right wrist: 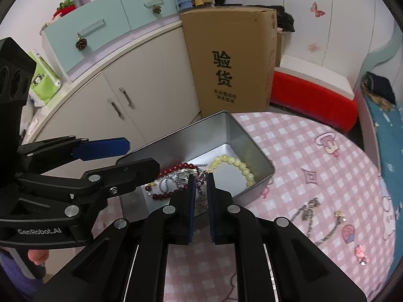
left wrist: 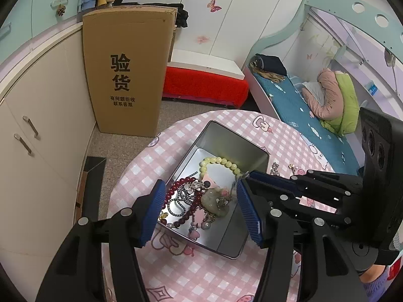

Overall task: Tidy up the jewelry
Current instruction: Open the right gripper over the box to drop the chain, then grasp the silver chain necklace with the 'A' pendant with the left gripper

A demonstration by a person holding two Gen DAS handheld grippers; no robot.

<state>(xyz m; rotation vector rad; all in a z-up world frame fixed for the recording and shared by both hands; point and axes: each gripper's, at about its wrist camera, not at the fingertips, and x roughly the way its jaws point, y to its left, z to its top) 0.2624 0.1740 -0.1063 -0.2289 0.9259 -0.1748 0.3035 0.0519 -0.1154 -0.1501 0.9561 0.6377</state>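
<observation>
A round desk (left wrist: pixel 201 271) under a pink checked cloth carries an open metal tin (left wrist: pixel 239 151), and most of the jewelry lies inside it. A pale yellow bead bracelet (left wrist: pixel 221 162) rests toward the far end of the tin, while a dark red bead bracelet (left wrist: pixel 176 187), silver chains and a greenish pendant (left wrist: pixel 214 200) sit tangled together at the near end. The left tool (left wrist: pixel 199 211) hangs over that tangle with its blue pads spread wide and nothing pinched between them. The right tool (right wrist: pixel 201 176) reaches in from the side with its tips just over the tin's near edge; its pads are drawn nearly together on a thin silvery chain (right wrist: pixel 201 188) that dangles between them. Outside the tin, on the cloth, lie a silver chain bracelet (right wrist: pixel 308 207), a second chain with a gold piece (right wrist: pixel 332 226) just beside it, and a small pink charm (right wrist: pixel 361 254) nearer the desk's edge. A tall cardboard box (left wrist: pixel 126 75) stands on the floor beyond the desk.
</observation>
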